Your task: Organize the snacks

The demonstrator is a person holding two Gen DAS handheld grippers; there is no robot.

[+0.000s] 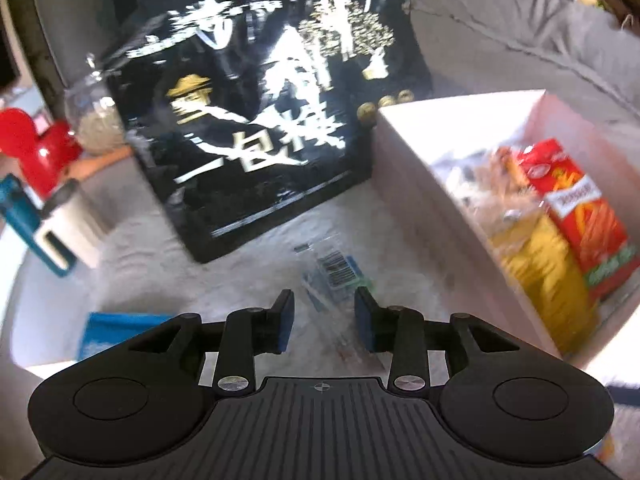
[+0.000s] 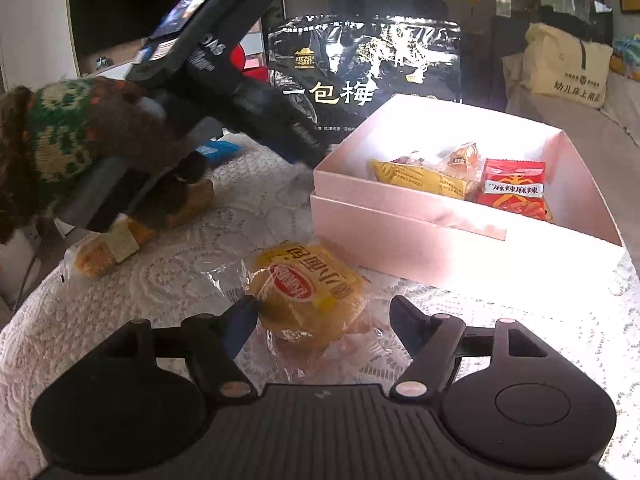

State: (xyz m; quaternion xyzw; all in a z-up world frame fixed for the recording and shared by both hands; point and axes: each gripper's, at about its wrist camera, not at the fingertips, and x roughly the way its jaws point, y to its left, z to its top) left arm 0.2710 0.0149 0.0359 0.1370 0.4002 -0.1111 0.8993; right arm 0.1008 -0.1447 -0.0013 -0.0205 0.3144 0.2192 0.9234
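Landmark is the pink box (image 2: pixel 404 216) on the lace tablecloth (image 2: pixel 168 280).

Behind the box stands a big black snack bag (image 2: pixel 364 68). I judge it too large to go inside, so I'm leaving it.

Inside the box there's already a yellow packet (image 2: pixel 420 178), a red spicy packet (image 2: pixel 514 190) and a small clear-wrapped sweet (image 2: pixel 460 158). I read that as partway through packing; loose snacks remain outside.

Step in hand: pick-up of the next loose items, one per tool.

Right gripper (image 2: pixel 324 316): jaws spread wide, straddling a yellow wrapped cake (image 2: pixel 308 292) lying just in front of the box's near wall. The left pad looks to be at the wrapper edge; the right pad stands clear. Nothing gripped yet. Next I need to ease down, centre on the cake, close gently because the wrapper is slippery and the cake is soft, then lift over the box wall.

Left gripper (image 1: pixel 324 316): jaws only partly apart, nothing between them. A flat clear packet with a barcode (image 1: pixel 336 270) lies on the cloth just ahead of the pads, left of the box. It's thin, so I'd need to come in low and pinch an edge.

Another wrapped cake (image 2: pixel 116 244) sits well left of the box, under my sleeved hand (image 2: pixel 80 136) holding the left tool. That one's queued after.
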